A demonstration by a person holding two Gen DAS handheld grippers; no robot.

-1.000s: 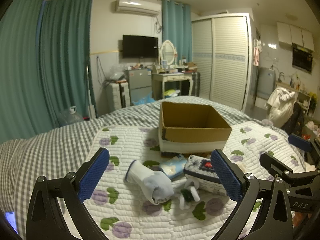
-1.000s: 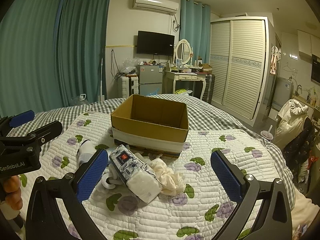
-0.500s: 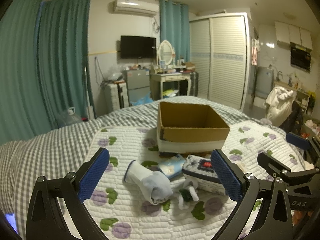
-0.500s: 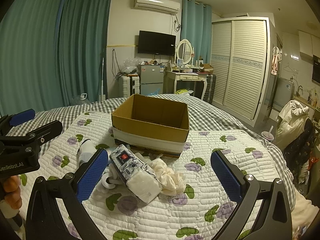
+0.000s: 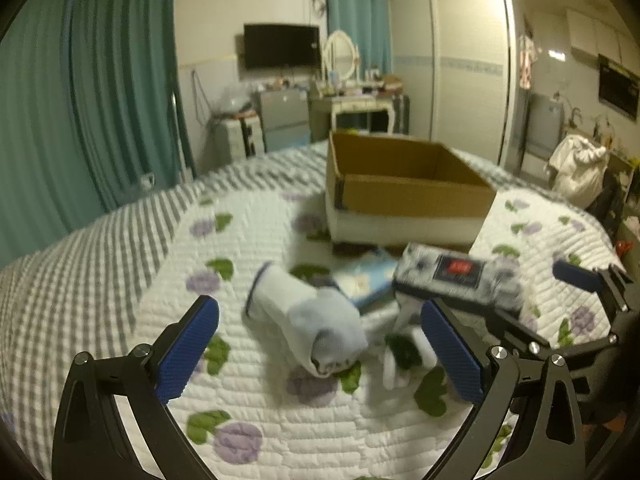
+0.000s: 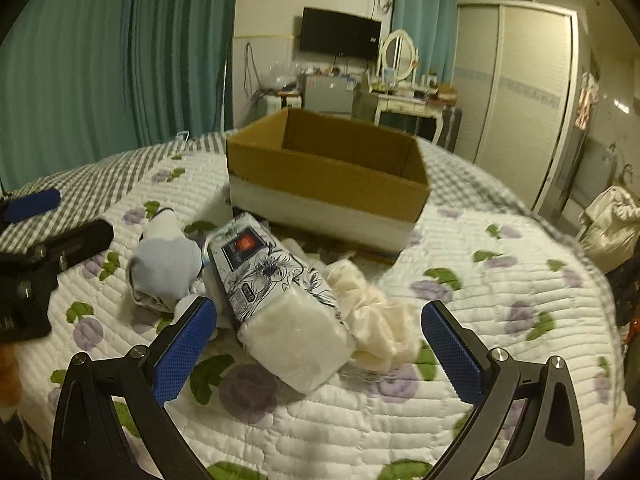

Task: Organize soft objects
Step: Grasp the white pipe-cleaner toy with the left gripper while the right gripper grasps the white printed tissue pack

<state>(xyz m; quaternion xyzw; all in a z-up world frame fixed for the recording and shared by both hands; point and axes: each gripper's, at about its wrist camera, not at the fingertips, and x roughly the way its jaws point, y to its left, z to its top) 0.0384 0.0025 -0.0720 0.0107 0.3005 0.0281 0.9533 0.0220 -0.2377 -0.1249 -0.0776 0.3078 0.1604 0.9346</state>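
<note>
Now hovering over white quilted bedspread w/ purple flowers point(image 6: 500, 280), both tools spread wide, nothing gripped. Left gripper point(image 5: 320, 344) w/ blue pads point(image 5: 186, 346) flanking rolled pale-blue & white sock point(image 5: 316, 320), not touching it. Right gripper point(image 6: 320, 344) low over floral-print soft tissue pack w/ red label point(image 6: 280, 296), pads either side, clear of it. Tissue pack lying at a slant near bedspread middle, just in front of open brown cardboard box w/ white band round its base point(image 6: 328, 184). Crumpled cream cloth point(image 6: 372, 320) touching pack's right side; sock touching pack's left side. Small light-blue packet point(image 5: 368, 280) btwn sock & box, partly under pack. Green & white small item point(image 5: 402, 354) by left tool's right finger, too blurred to ID. Box nearer far edge of bedspread, nothing visible inside.
</note>
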